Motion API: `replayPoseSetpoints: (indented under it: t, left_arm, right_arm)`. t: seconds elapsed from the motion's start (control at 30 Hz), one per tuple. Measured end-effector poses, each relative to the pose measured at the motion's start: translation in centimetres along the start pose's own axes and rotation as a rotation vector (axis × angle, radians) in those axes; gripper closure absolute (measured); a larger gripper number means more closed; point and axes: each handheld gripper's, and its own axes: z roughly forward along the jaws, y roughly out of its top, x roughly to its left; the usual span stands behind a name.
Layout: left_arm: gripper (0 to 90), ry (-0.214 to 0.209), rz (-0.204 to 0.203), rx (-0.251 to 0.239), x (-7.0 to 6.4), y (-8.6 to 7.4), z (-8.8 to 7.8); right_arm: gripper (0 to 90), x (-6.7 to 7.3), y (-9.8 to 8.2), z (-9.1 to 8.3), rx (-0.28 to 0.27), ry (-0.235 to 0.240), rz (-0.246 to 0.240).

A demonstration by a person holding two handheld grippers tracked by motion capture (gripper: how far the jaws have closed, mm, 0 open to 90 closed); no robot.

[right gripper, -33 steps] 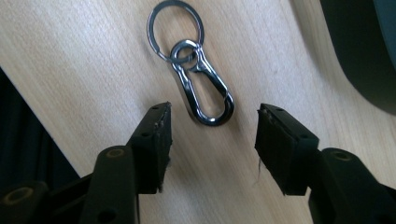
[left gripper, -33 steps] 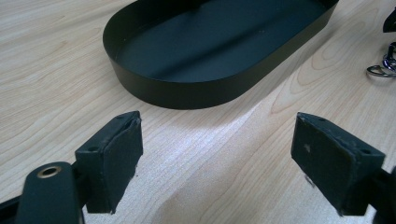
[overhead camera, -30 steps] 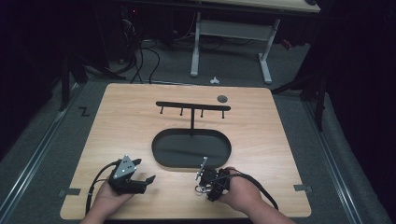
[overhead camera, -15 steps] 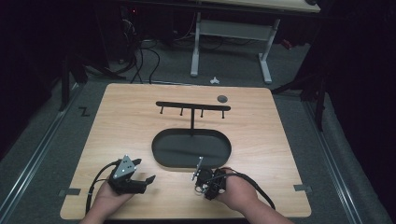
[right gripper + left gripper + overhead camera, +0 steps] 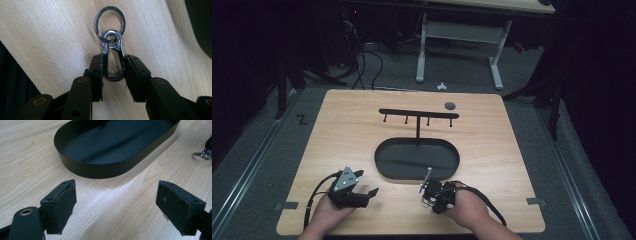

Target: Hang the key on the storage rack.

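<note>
The pale wooden table in front of me has a smooth top with fine straight grain, and at its middle sits a black oval metal tray with a low upright wall and a flat matte floor that looks bare inside. Just behind the tray stands a thin black metal rack, a T-shaped post with a crossbar carrying four short pegs, and near its right end a small dark round disc lies flat on the wood. My left gripper rests on the table near the front edge, left of the tray, its two black rubber-faced jaws spread wide with nothing between them. My right gripper is at the tray's front right; its jaws have just been closing and now press on both sides of a shiny dark metal carabiner clip. A thin round split key ring is linked through the clip's top eye, against the wood.
</note>
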Motion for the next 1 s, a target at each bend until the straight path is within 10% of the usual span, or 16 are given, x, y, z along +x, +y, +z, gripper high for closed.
replayPoseSetpoints:
  t: [0.67,1.0]
  left_arm:
    - [17.3,-0.001,0.002,0.002,0.03,0.01,-0.06]
    - [17.3,-0.002,0.004,0.003,-0.05,0.01,0.0]
  right_arm:
    - [57.5,-0.22,0.59,0.22,0.003,0.04,-0.014]
    - [68.0,-0.13,0.73,0.11,0.01,0.037,-0.008]
